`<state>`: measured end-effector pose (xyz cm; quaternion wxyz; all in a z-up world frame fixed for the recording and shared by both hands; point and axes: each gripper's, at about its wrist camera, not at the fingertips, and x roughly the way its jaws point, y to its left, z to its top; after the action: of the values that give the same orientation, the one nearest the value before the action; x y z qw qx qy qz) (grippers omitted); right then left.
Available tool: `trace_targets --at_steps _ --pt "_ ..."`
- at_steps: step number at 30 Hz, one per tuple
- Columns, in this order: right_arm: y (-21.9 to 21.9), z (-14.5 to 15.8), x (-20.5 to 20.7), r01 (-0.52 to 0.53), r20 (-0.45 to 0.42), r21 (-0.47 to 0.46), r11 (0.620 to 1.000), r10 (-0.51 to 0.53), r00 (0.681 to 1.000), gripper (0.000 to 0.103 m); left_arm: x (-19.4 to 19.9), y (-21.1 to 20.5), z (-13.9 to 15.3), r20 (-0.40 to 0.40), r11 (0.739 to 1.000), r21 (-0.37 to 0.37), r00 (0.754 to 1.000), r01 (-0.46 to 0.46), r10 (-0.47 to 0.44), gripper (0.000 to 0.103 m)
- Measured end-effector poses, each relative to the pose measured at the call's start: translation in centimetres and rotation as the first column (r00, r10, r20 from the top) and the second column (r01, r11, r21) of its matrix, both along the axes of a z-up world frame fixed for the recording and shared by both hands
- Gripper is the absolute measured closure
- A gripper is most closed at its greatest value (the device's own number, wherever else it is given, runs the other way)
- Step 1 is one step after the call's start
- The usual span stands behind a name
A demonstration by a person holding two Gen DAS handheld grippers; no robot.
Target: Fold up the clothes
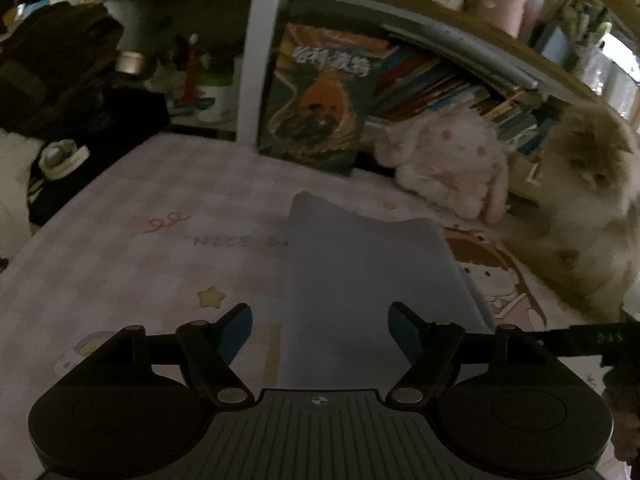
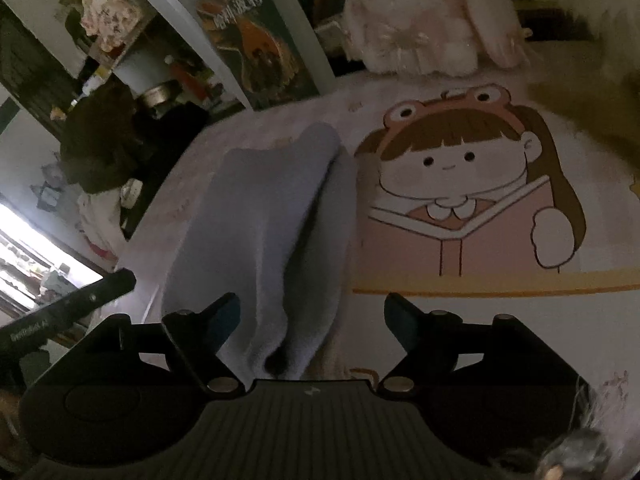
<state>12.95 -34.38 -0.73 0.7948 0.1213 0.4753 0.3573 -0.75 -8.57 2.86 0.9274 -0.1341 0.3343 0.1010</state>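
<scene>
Dim bedroom, cartoon-print bedsheet (image 2: pixel 500 320). I see pale blue garment (image 2: pixel 264 216) lying folded lengthwise mid-bed: soft, light, limp; I judge near corners best hold. Left gripper (image 1: pixel 320 330) and right gripper (image 2: pixel 312 320) both wide, empty. Plush rabbit (image 2: pixel 424 20) beyond.

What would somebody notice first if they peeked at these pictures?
Probably the big cartoon girl in a frog hat printed on the bed sheet, just right of the folded pale blue cloth in the middle. Behind it a fluffy white bunny toy sits against the bookshelf. A furry cat stands at the right edge.
</scene>
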Motion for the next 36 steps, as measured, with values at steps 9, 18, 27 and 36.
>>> trace_targets --at_steps 9,18,27,36 --pt "0.5 -1.1 0.5 0.039 -0.053 -0.026 0.999 -0.040 0.998 0.022 1.2 2.4 -2.4 -0.080 0.994 -0.104 0.997 -0.014 0.006 0.026" --pt "2.7 -1.9 0.7 0.082 -0.108 -0.042 0.996 -0.086 0.990 0.022 3.8 6.2 -4.4 -0.092 0.963 -0.270 0.995 -0.001 -0.025 0.026" --pt "4.6 -1.9 0.4 0.173 -0.094 -0.072 0.982 -0.179 0.979 0.041 5.8 8.1 -6.1 -0.096 0.908 -0.413 0.988 0.068 -0.118 0.026" --pt "5.9 -0.5 -1.0 0.186 -0.004 -0.131 0.974 -0.188 0.982 0.071 6.4 7.0 -6.3 -0.081 0.878 -0.454 0.975 0.147 -0.205 0.053"
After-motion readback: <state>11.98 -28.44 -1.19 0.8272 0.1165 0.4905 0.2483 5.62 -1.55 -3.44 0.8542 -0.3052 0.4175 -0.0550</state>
